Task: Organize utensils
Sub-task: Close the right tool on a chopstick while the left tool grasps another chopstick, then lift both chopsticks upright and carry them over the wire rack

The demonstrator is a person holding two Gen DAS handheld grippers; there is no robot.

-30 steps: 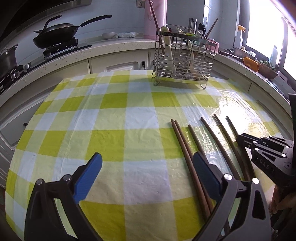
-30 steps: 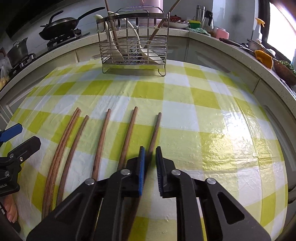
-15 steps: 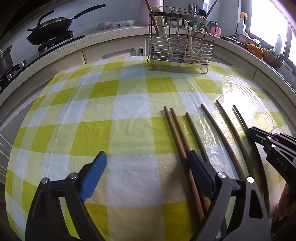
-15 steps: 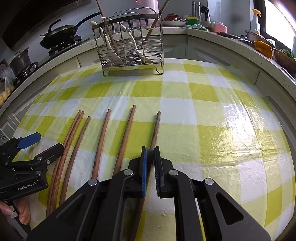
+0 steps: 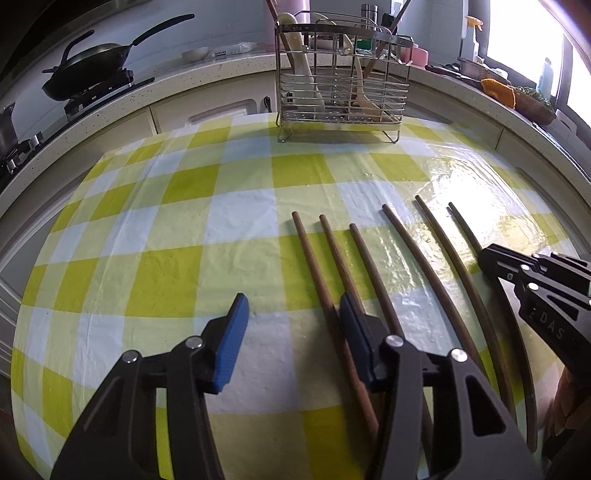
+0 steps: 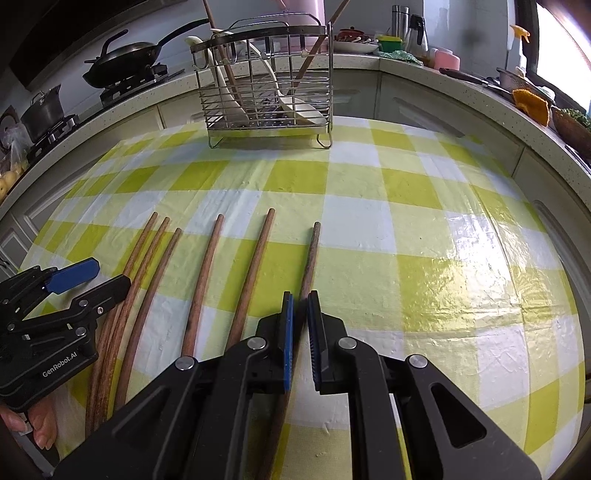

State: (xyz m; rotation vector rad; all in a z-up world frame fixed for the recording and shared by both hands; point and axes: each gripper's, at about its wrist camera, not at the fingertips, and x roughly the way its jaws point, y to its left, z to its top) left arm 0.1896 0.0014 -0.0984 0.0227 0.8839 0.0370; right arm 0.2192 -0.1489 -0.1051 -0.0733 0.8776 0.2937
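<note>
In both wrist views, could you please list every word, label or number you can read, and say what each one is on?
"GenRobot.AI": on the left gripper body, right wrist view.
"DAS", cut off by the frame edge: on the right gripper body, left wrist view.
"304", after a mark too small to read: stamped on the rack rim.
Bottle labels on the counter: too blurred to read.

Left wrist camera looking down along its fingers, close over the checked tablecloth (image 5: 147, 229), right wrist camera doing likewise from further right, both facing the wire rack (image 6: 266, 96), both sharing the chopsticks (image 5: 373, 273).
</note>
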